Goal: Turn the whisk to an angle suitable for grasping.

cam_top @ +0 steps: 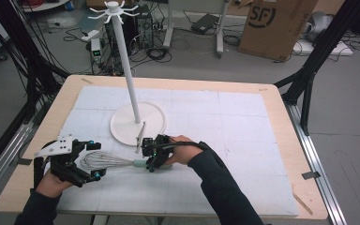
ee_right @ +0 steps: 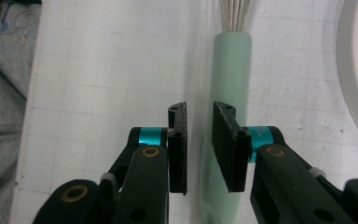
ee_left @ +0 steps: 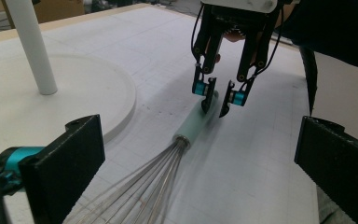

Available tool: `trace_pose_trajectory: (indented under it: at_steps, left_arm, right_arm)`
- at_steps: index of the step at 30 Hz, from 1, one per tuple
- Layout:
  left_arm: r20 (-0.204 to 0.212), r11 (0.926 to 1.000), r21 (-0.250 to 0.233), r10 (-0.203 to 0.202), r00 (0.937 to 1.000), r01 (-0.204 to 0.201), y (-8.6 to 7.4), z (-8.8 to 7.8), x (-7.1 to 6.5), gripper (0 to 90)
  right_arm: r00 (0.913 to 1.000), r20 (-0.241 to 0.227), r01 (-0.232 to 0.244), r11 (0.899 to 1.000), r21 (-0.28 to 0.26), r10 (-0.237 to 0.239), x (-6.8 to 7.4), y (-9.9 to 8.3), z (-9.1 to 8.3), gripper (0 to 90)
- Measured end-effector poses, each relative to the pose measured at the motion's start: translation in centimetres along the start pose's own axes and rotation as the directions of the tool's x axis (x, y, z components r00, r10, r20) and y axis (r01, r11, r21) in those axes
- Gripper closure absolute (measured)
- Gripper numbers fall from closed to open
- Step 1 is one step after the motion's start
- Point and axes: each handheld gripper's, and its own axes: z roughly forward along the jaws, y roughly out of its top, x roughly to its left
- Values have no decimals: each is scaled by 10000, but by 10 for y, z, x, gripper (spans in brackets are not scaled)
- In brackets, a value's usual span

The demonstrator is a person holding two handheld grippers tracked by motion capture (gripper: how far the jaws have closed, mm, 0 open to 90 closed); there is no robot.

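Note:
A wire whisk with a pale green handle [cam_top: 139, 163] lies flat on the white mat, wires toward the left. My left gripper [cam_top: 96, 159] stands wide open, level with the table, and the whisk's wires [ee_left: 144, 186] reach in between its jaws without touching them. My right gripper [cam_top: 151, 167] points down over the far end of the handle [ee_left: 193, 126]. In the right gripper view, that gripper [ee_right: 200, 109] shows a narrow gap with nothing in it. One jaw hangs over the handle [ee_right: 233, 70], the other over bare mat beside it.
A white stand with a round base [cam_top: 122, 126] and a tall pole [cam_top: 126, 65] topped with hooks stands just behind the whisk. A thin pale stick [cam_top: 140, 136] lies across the base's front edge. The mat [cam_top: 243, 140] stretches to the right; a cardboard box [cam_top: 276, 23] sits on the floor beyond.

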Motion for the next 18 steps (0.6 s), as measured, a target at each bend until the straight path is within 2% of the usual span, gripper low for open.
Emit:
trace_pose_trajectory:
  at_steps: [12,18]
  left_arm:
    - [31,10000,36,-20,10000,20,0,0,0,21]
    - [30,10000,32,-40,10000,40,0,1,0,20]
  right_arm:
    - [9997,20,-247,9995,-208,247,-8,-4,-2,749]
    - [9996,53,-275,9996,-92,275,-10,-5,-1,745]
